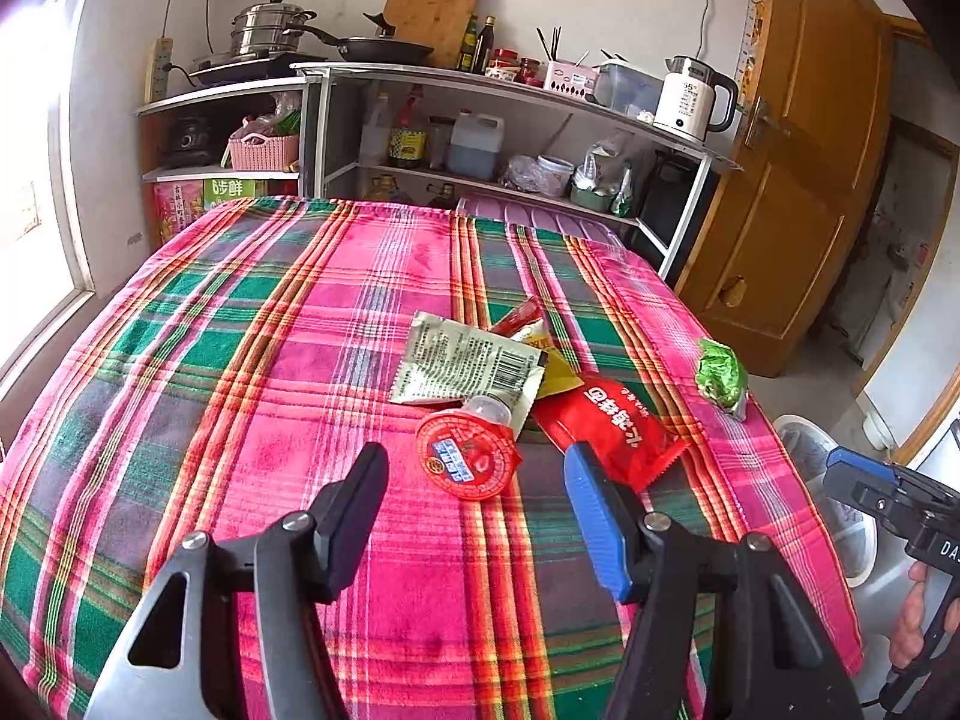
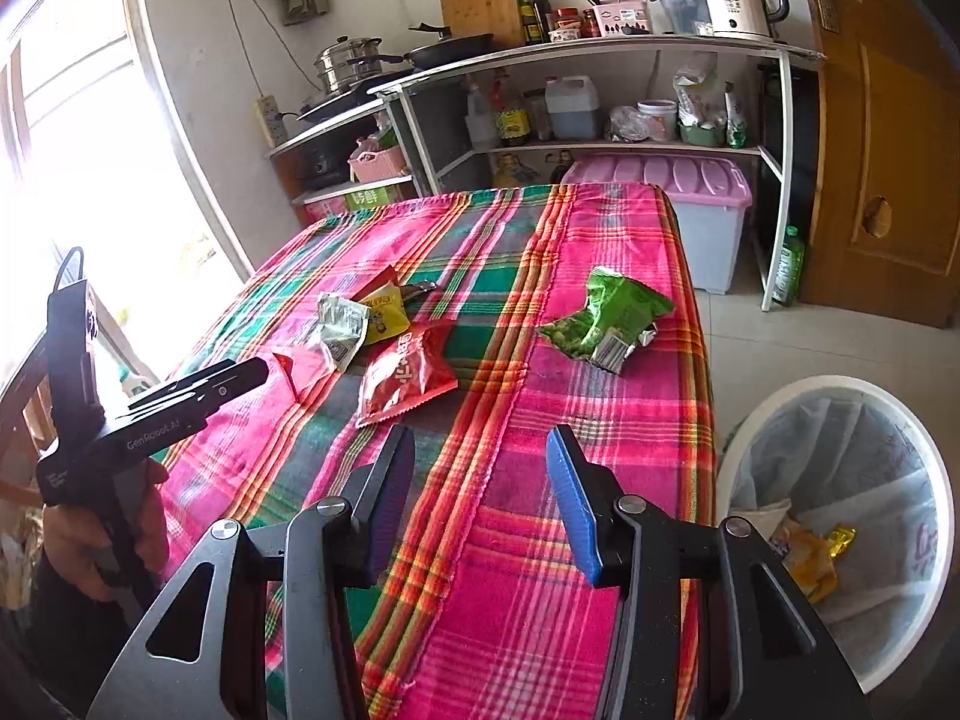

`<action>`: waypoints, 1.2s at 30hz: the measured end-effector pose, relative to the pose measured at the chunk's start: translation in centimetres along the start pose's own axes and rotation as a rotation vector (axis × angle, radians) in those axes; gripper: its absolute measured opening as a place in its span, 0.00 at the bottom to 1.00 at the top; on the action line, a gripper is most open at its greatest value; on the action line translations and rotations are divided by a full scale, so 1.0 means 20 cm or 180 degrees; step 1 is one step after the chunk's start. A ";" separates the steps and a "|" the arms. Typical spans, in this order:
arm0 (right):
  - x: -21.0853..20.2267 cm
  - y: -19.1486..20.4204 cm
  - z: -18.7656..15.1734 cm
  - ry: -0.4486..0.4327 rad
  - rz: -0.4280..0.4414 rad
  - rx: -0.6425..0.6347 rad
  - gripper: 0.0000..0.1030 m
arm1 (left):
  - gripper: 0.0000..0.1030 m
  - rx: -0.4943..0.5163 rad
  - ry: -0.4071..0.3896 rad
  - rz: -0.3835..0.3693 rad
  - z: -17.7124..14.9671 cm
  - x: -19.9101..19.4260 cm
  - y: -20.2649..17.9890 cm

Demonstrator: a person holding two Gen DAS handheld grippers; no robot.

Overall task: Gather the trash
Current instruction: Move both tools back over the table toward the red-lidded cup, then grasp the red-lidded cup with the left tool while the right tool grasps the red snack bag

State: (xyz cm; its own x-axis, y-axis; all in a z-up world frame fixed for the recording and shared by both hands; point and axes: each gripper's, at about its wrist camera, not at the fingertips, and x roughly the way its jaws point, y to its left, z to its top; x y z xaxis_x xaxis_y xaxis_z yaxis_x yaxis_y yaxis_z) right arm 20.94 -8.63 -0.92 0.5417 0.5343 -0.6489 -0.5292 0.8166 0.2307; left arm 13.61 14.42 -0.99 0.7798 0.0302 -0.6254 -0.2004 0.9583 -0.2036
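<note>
We have a table draped in a pink, green and orange plaid cloth point(image 2: 600, 228), with a white round plastic bin lined with a clear bag point(image 2: 780, 396) on the floor just beside its right edge, already holding a few wrappers. On the cloth lie a crumpled green foil snack bag point(image 2: 606, 315) alone near the right edge, a red crinkly snack packet point(image 1: 606, 420), a flat silvery printed sachet point(image 1: 468, 363) and a small red-lidded clear jelly cup point(image 1: 468, 459), all light; the thin, slippery wrappers we judge best pinched at a raised edge, the stiff cup across its rim. Our left gripper point(image 1: 477, 471) hangs wide open and empty with the cup between its fingers' line, and our right gripper point(image 2: 480, 459), equally open and empty, sits short of the green bag.
</note>
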 end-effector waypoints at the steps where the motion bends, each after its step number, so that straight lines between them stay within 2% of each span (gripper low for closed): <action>1: 0.01 0.00 0.01 0.0011 0.0002 -0.0009 0.46 | 0.62 0.0004 0.0032 0.0003 0.01 0.02 0.01; 13: 0.14 0.05 0.08 0.0114 0.0015 -0.0111 0.46 | 0.62 -0.0048 0.0396 -0.0044 0.04 0.22 0.02; 14: 0.15 0.05 0.08 0.0125 0.0019 -0.0116 0.46 | 0.58 -0.0061 0.0412 -0.0058 0.04 0.23 0.02; 15: 0.17 0.06 0.09 0.0139 0.0026 -0.0122 0.46 | 0.51 -0.0070 0.0427 -0.0072 0.04 0.23 0.02; 17: 0.20 0.07 0.11 0.0173 0.0039 -0.0148 0.46 | 0.44 -0.0093 0.0457 -0.0096 0.04 0.24 0.02; 23: 0.32 0.12 0.16 0.0289 0.0116 -0.0242 0.46 | 0.43 -0.0165 0.0303 -0.0162 0.03 0.17 0.05; 25: 0.37 0.14 0.18 0.0331 0.0142 -0.0292 0.50 | 0.43 -0.0187 0.0265 -0.0181 0.03 0.15 0.06; 36: 0.64 0.24 0.20 0.0637 0.0119 -0.0640 0.54 | 0.43 -0.0300 0.0249 -0.0214 -0.02 0.10 0.13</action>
State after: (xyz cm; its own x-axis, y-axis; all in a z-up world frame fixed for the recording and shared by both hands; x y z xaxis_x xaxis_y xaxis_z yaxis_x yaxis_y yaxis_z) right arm 27.95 3.04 -5.23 0.3901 0.4932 -0.7775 -0.6761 0.7267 0.1218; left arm 14.36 16.89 -3.03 0.7454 -0.0588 -0.6641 -0.2070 0.9264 -0.3144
